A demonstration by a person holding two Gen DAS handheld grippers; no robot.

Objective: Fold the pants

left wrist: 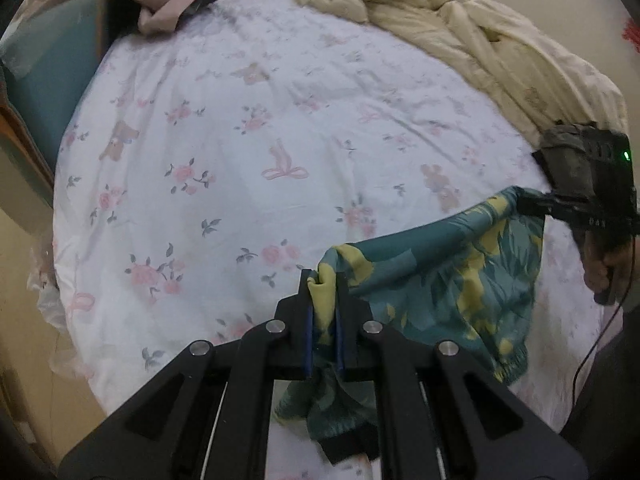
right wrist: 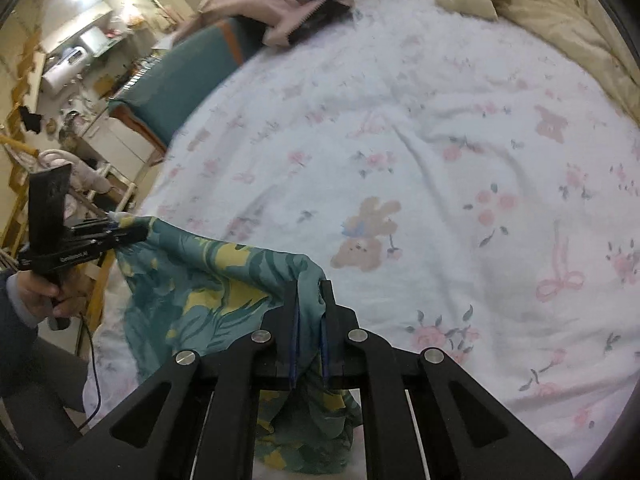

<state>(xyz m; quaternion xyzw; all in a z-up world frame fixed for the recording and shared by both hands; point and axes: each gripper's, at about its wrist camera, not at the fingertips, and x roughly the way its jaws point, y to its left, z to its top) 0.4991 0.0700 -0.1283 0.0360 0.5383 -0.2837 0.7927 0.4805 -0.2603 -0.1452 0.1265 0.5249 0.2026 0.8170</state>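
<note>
The pants (left wrist: 448,276) are teal with yellow leaf print. They hang stretched between my two grippers above the bed. My left gripper (left wrist: 324,280) is shut on one corner of the fabric, which bunches between its pads. My right gripper (left wrist: 524,204) shows at the right of the left wrist view, shut on the other corner. In the right wrist view my right gripper (right wrist: 310,288) is shut on the pants (right wrist: 208,288), and my left gripper (right wrist: 120,228) holds the far corner at the left. The lower part of the pants hangs under the grippers.
The bed sheet (left wrist: 248,152) is white with pink flowers and bears. A cream duvet (left wrist: 460,28) is piled at the back right. A pink garment on a dark object (left wrist: 172,4) lies at the back left. A teal chair (right wrist: 180,80) stands beside the bed.
</note>
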